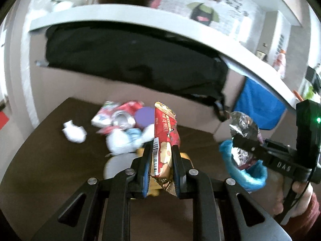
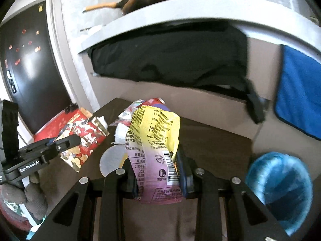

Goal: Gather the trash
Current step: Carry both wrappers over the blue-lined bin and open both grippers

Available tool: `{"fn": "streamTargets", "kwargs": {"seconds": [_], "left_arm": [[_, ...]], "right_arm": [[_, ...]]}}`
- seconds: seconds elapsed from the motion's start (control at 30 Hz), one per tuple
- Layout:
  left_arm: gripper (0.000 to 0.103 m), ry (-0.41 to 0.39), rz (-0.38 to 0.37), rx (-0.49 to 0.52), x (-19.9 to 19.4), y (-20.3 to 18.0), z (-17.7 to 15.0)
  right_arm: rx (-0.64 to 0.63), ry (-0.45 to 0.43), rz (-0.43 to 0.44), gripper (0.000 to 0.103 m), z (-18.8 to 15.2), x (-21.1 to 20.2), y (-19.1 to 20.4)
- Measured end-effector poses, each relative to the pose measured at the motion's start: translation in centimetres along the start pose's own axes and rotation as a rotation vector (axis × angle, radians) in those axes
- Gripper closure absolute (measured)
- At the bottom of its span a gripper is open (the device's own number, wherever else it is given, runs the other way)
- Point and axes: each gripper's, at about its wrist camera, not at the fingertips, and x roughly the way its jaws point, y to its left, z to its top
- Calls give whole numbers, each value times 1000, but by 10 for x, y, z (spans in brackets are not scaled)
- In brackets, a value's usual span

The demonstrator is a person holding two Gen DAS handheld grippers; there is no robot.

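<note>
Through the left wrist, my left gripper (image 1: 160, 160) was clamped on a red snack wrapper (image 1: 163, 134); more litter (image 1: 120, 124) remained on the dark table (image 1: 40, 160); through the right wrist, my right gripper (image 2: 158, 170) pinched a yellow-purple snack bag (image 2: 154, 140) near the blue-lined bin (image 2: 280, 188), nothing yet dropped in.

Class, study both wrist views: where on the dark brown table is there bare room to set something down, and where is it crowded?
Bare table runs along the left edge, beyond the white crumpled tissue, and at the right between the trash pile and the blue-lined bin. The middle is crowded: wrappers, tissues, a white disc.
</note>
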Motion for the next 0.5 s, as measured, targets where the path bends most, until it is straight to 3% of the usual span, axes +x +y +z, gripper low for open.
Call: {"fn": "streamTargets", "kwargs": {"seconds": [0.23,0.5], "left_arm": [[83,-47,-39,124,2,-83,1],[83,-30,-99,195,29,-152,-6]], "right_arm": [[66,-90,-68,75,-20,-62,-43],[134,-133,-182,75,-45,-102,-91]]}}
